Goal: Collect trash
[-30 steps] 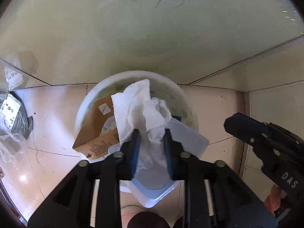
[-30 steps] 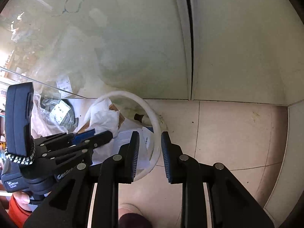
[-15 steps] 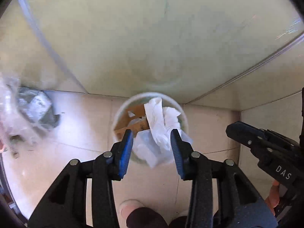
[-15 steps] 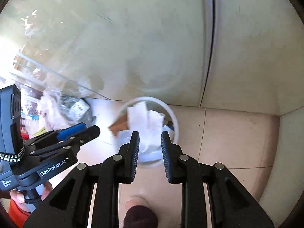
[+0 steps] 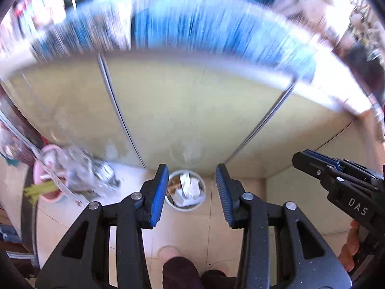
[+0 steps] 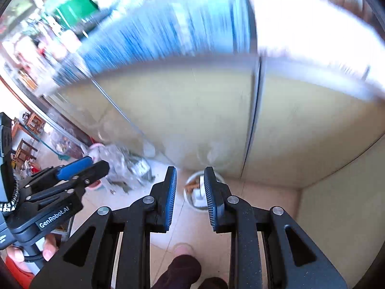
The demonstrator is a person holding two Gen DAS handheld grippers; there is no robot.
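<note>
Lifted away, both hand-held grippers, left (image 5: 191, 192) and right (image 6: 190, 197), gape empty above upright bin (image 5: 185, 206).

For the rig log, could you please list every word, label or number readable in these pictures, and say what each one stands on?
"DAS": white letters on the right gripper body, seen from the left wrist.
"GenRobot.AI": white letters on the left gripper body, seen from the right wrist.
Anything printed on the trash in the white bin is too small to read.
</note>
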